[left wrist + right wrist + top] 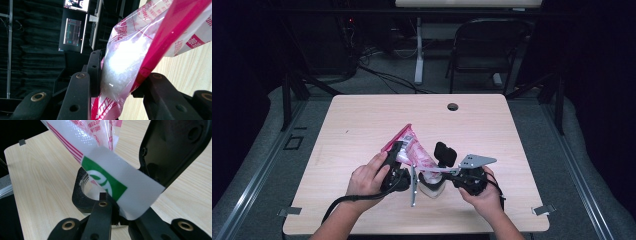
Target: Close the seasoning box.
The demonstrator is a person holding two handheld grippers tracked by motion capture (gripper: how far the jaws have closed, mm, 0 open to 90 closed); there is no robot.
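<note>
A clear plastic bag (412, 146) with pink print and a pink zip strip hangs over the table's front middle between both grippers. In the left gripper view the bag (125, 57) holds white grains, and my left gripper (122, 75) is shut on it just under the strip. In the high view the left gripper (398, 152) points away from the person. My right gripper (439, 172) is shut on the bag's lower white edge with a green logo (107, 180), pinched at the right gripper's (112, 205) tips. Below stands a clear jar (432, 189) with a black collar (80, 192); its black lid (445, 154) stands open.
The wooden table (362, 120) has a round cable hole (452, 106) at the back. A folding chair (484, 45) and a white desk leg (418, 50) stand beyond it. Bare tabletop lies left, right and behind the hands.
</note>
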